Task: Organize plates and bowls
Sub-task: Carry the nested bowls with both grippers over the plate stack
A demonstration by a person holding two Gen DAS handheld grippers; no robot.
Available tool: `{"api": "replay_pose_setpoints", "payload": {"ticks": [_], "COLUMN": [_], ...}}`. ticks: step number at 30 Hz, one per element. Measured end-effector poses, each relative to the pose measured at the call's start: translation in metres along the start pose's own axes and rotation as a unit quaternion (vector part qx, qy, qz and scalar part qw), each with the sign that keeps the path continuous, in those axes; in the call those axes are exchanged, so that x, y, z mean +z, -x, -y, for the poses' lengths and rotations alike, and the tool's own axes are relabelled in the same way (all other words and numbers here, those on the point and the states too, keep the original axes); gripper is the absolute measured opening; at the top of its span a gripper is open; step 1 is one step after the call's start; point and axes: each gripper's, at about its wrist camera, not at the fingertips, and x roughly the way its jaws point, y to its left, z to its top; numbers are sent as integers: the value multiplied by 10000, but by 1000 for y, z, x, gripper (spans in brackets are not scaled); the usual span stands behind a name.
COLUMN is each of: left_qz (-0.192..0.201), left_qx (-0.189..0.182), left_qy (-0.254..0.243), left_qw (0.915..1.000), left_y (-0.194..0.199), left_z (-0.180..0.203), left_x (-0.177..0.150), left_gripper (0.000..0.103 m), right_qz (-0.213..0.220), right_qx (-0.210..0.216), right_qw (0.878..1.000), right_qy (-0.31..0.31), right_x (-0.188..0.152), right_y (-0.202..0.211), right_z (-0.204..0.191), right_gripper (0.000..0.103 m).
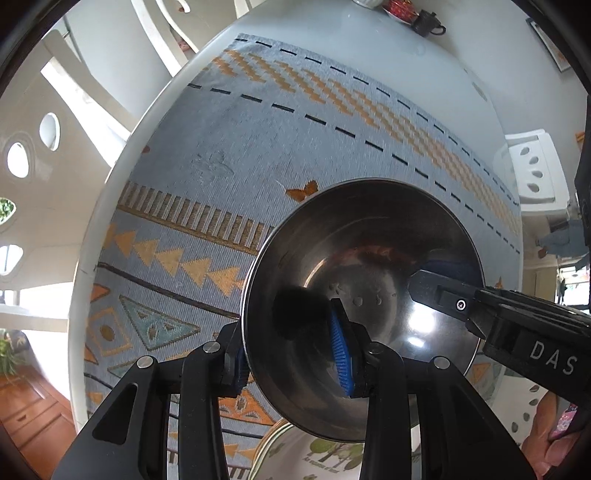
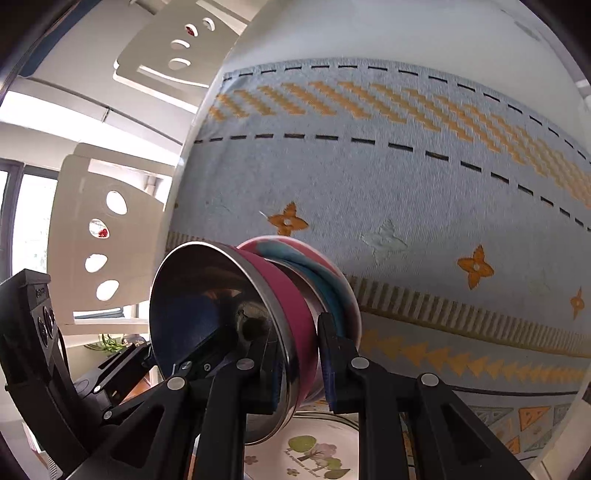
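Observation:
A steel bowl [image 1: 369, 266] with a pink outer band [image 2: 291, 295] hangs tilted above the table, gripped from both sides. My left gripper [image 1: 288, 332] is shut on its near rim, blue pad inside. My right gripper [image 2: 291, 328] is shut on the opposite rim and reaches in from the right [image 1: 436, 295] in the left wrist view. The right wrist view shows the left gripper [image 2: 147, 354] at the bowl's far edge. Behind the bowl's base is a pink and teal piece [image 2: 332, 273]; I cannot tell if it is a separate bowl. A tree-printed plate [image 2: 314, 454] lies under the bowl [image 1: 295, 458].
A blue and orange patterned cloth [image 1: 258, 147] covers most of the round white table [image 1: 369, 37]. White chairs with oval holes stand at the table's edge [image 1: 532, 170] [image 2: 99, 236]. A black cup [image 1: 426, 22] sits at the far side. A hand [image 1: 554, 424] holds the right gripper.

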Motion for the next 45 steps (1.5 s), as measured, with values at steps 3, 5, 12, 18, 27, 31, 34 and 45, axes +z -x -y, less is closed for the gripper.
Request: {"api": "replay_pose_setpoints", "payload": {"ticks": [3,5,12,18,27,31,34,45], "left_qz": [-42,-33,-17,209,-90,-178,-218,-362], "left_qx": [35,61,165,37,37,-77,-144,-593], "left_qy": [-48,-75,-151,-116,194,252,225,104], "left_qw": [10000,9999,9997,9997,9998,9995,9994,9975], "left_y": [-3,-4,0,16,-7,-17,-24,-34], "left_z": [0,1,-2,-13,-35,-38,-38,-33], "left_x": [-1,-1,0,5,8,6,6,6], "left_gripper": [33,33,38,65,65,65,62,46], "right_qz": [-8,-10,83,16,-108,-195,-264,-268], "right_qx": [-45,-67,-48,22,632,614,673,1056], "right_qw": [10000,10000,10000,10000,9963,9962,9954,9893], "right_qy": [-25,-32,-21,-81,-569,-593,-636,-969], "right_x": [-1,-1,0,1,-6,-7,-9,-12], "right_y": [-2,-3,-1,3,-10,-22,-36,-62], "right_z": [2,1,0,8,32,35,36,40], "right_gripper": [17,17,17,20,57,57,57,55]}}
